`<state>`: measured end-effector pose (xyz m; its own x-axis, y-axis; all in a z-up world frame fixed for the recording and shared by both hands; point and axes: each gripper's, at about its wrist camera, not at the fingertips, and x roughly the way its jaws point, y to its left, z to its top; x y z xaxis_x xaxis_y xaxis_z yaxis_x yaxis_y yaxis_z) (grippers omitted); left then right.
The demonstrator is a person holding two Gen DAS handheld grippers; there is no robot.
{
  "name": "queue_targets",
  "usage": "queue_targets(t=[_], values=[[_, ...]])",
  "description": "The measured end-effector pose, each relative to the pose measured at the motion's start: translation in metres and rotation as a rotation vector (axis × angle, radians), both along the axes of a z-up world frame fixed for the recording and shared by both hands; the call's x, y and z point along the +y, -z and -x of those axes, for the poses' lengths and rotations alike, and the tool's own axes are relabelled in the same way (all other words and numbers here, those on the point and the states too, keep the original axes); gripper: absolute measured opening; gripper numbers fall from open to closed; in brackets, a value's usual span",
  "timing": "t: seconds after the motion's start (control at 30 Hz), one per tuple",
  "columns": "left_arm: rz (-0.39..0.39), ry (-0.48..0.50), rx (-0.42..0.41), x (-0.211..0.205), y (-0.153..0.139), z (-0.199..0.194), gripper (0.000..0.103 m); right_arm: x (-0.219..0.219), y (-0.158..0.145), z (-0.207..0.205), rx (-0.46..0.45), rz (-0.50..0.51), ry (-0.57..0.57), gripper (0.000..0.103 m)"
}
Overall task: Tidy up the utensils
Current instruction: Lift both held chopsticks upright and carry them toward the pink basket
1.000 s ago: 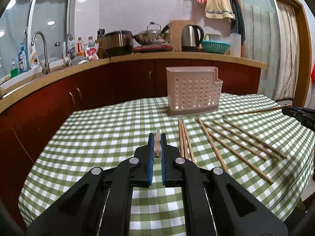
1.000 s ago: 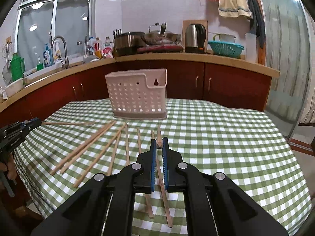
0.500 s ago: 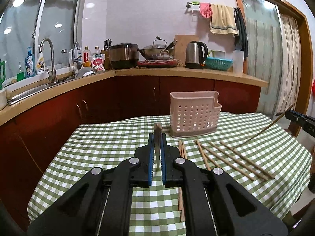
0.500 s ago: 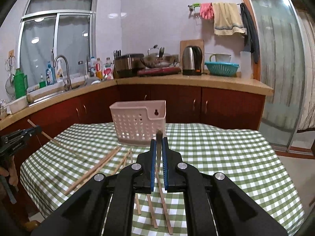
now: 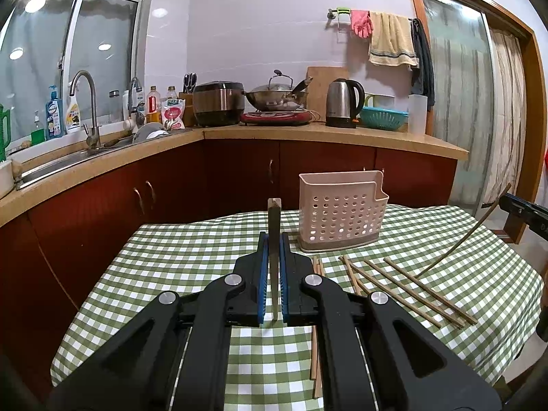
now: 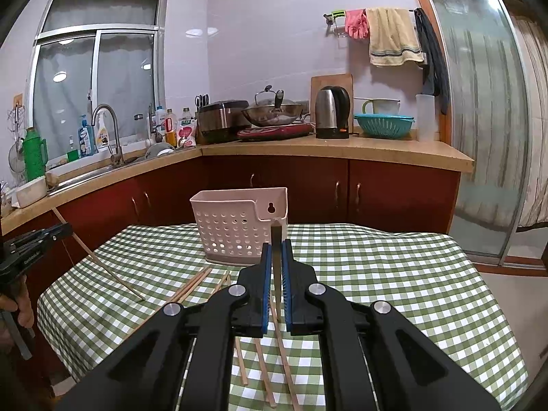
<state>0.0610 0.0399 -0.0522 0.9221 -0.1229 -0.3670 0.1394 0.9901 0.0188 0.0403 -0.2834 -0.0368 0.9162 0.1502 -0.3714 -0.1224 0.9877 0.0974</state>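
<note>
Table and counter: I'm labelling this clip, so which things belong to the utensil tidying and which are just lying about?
Belongs to the job:
left gripper shut on a chopstick
right gripper shut on another chopstick
loose chopsticks
perforated holder

Just lying about:
kettle
wok
rice cooker
teal colander
hanging towel

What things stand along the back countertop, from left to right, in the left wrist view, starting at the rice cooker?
Rice cooker → wok → kettle → teal colander → white container.
</note>
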Motion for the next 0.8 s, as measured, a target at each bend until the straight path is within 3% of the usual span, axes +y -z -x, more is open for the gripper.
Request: queue_targets(t=[0.57, 0.8], values=[[0.019, 0.012, -0.027, -0.004, -0.012, -0.01, 0.007, 0.002, -0.01, -0.003, -0.024, -0.018, -0.011, 0.007], [0.029, 0.024, -0.069, -0.008, -0.03, -0.013, 0.007, 0.002, -0.022, -0.007, -0.055, -0.035, -0.03, 0.007]])
